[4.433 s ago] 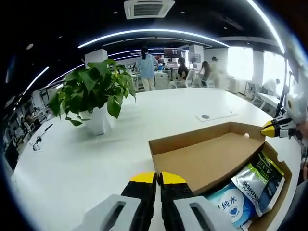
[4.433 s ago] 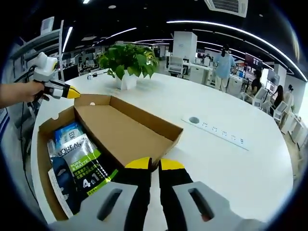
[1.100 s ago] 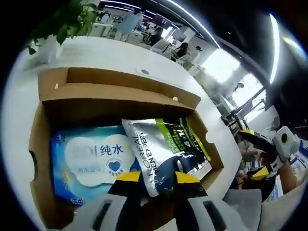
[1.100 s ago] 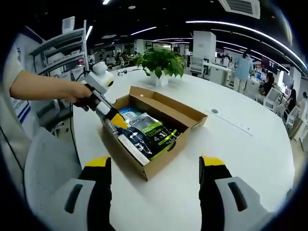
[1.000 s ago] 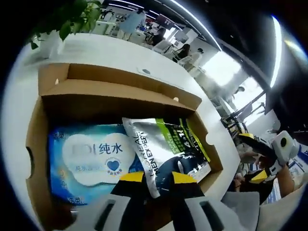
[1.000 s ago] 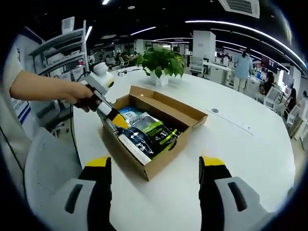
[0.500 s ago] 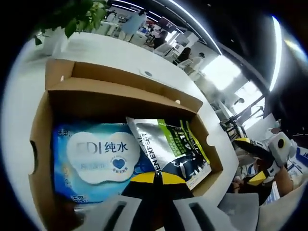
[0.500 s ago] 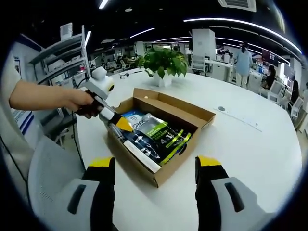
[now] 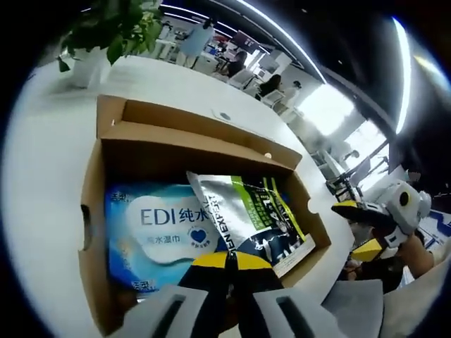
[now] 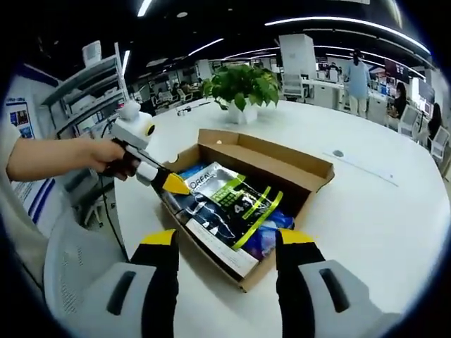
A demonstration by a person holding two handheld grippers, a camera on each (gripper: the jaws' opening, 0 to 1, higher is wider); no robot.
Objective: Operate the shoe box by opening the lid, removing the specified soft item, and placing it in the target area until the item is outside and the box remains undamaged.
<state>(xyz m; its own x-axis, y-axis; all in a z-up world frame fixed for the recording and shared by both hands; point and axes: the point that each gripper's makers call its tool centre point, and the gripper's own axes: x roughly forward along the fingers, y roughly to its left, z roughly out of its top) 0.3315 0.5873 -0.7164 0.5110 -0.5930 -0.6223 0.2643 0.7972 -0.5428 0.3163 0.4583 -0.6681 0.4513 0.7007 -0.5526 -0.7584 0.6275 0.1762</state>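
Yellow-tipped and pressed together, the jaws of the left gripper (image 9: 227,259) are pinching the near edge of the glossy sachet pack (image 9: 246,215), a flat silver, black and lime-green foil pouch printed with white lettering. In the right gripper view that same gripper (image 10: 176,184) is reaching in from the left, held by a bare hand (image 10: 113,156), its yellow point resting on the pack's (image 10: 229,203) near corner. The pack is lying inside the shoe box (image 9: 95,204), tilted across a soft blue-and-white wet-wipes packet (image 9: 158,232) with a smooth plastic skin and a rounded white label. The box is plain brown corrugated cardboard, shallow and rectangular, with a small notch cut in its side wall; its lid (image 9: 190,127) is standing open, folded back along the far edge.

The right gripper (image 10: 229,237) is hovering just short of the box (image 10: 310,184), its two yellow-capped grey jaws spread wide and gripping nothing.

The box is sitting on a smooth white round desk (image 10: 380,218). Farther back on the desk a leafy green plant (image 10: 242,83) is standing in a white pot. Beyond it, an open office with people standing and curved ceiling light strips is showing.
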